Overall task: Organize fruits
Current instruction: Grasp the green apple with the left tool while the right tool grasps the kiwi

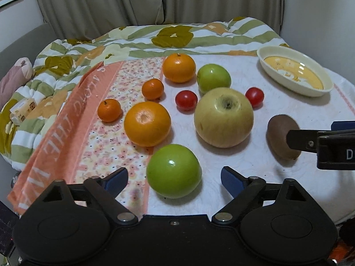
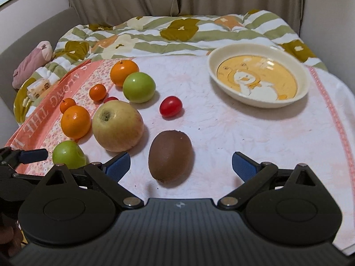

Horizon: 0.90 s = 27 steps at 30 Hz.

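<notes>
The fruit is laid out on a white towel [image 2: 233, 133] with a floral and salmon-pink border, spread over a flower-patterned quilt [image 2: 177, 31].

Left gripper [image 1: 174, 177]: jaws apart, holding nothing. A green apple [image 1: 174, 171] lies between the blue pads [image 1: 117, 178], which stand clear of it on both sides.

Right gripper [image 2: 180, 166]: jaws apart, holding nothing. A brown kiwi [image 2: 170, 155] lies between its fingers, not touched by either.

Fruit positions, as seen from the left wrist view:
- Large yellow apple [image 1: 223, 117]: centre of the towel, stem hollow facing up, beyond the near green apple and left of the kiwi.
- Large orange [image 1: 147, 126]: just left of the yellow apple, on the floral border.
- Two small mandarins [image 1: 109, 110] [image 1: 152, 89]: left and far side of the large orange.
- Second orange [image 1: 178, 67]: far side of the group.
- Second green apple [image 1: 213, 77]: just right of that orange.
- Two cherry tomatoes [image 1: 186, 100] [image 1: 254, 97]: one on each side of the yellow apple, towards the far side.

A cream bowl [image 2: 221, 54] with a yellow cartoon print inside sits at the far right of the towel, well apart from the fruit, with nothing in it.
</notes>
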Motion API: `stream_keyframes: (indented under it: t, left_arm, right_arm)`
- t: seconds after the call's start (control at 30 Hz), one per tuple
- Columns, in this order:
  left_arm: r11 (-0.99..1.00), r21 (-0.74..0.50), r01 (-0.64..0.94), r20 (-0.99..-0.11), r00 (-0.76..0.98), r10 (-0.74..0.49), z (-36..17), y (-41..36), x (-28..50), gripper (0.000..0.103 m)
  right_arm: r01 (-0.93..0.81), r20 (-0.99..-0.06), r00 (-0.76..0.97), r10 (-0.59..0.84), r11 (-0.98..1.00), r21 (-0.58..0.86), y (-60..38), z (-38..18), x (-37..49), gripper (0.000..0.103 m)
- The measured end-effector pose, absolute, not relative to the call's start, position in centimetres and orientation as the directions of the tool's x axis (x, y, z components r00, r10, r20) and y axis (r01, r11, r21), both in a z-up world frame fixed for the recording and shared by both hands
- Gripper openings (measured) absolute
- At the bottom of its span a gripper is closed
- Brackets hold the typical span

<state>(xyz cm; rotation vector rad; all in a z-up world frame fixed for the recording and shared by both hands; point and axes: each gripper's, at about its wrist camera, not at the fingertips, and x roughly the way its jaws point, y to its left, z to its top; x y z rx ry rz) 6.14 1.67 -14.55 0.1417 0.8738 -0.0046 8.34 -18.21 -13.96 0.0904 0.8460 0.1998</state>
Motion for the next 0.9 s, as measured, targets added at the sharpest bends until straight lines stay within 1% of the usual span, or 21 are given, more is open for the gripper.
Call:
stream_keyframes:
  t: [0.17, 0.27, 0.3, 0.4, 0.47, 0.6, 0.77, 0.83, 0.9]
  left_arm:
    - [0.991, 0.124, 0.048, -0.756, 0.651, 0.063, -15.5, 1.5, 6.4, 0.089]
    - [0.992, 0.121, 0.042, -0.755, 0.653, 0.064, -16.0, 1.5, 6.6, 0.080]
    - [0.992, 0.117, 0.038, -0.756, 0.652, 0.064, -16.1, 1.6, 6.6, 0.074]
    - [0.995, 0.099, 0.026, -0.754, 0.654, 0.058, -16.1, 1.8, 6.5, 0.069]
    - [0.995, 0.093, 0.024, -0.751, 0.658, 0.055, -16.1, 1.9, 6.6, 0.060]
    - [0.997, 0.071, 0.032, -0.750, 0.660, 0.032, -16.2, 2.3, 6.7, 0.060]
    - [0.996, 0.071, 0.050, -0.744, 0.668, 0.020, -16.2, 2.3, 6.5, 0.060]
    - [0.995, 0.080, 0.056, -0.741, 0.672, 0.021, -16.2, 2.3, 6.4, 0.060]
    - [0.993, 0.096, 0.062, -0.736, 0.677, 0.028, -16.2, 2.4, 6.2, 0.060]
  right_arm:
    - [-0.158, -0.742, 0.632, 0.222, 0.975, 0.157, -17.7, -15.4, 8.8, 0.103]
    - [-0.169, -0.744, 0.628, 0.230, 0.973, 0.158, -17.2, -16.0, 9.2, 0.102]
    - [-0.172, -0.743, 0.628, 0.231, 0.973, 0.156, -17.1, -16.1, 9.3, 0.101]
    - [-0.179, -0.742, 0.629, 0.232, 0.972, 0.152, -16.8, -16.3, 9.6, 0.099]
    - [-0.188, -0.741, 0.629, 0.235, 0.971, 0.147, -16.5, -16.5, 9.7, 0.099]
    - [-0.193, -0.737, 0.637, 0.226, 0.972, 0.131, -16.0, -16.5, 9.7, 0.098]
    - [-0.185, -0.738, 0.642, 0.208, 0.976, 0.115, -15.6, -16.8, 9.9, 0.086]
    - [-0.179, -0.737, 0.644, 0.203, 0.977, 0.113, -15.4, -16.9, 10.0, 0.086]
    - [-0.175, -0.733, 0.652, 0.197, 0.979, 0.107, -15.3, -16.9, 10.0, 0.082]
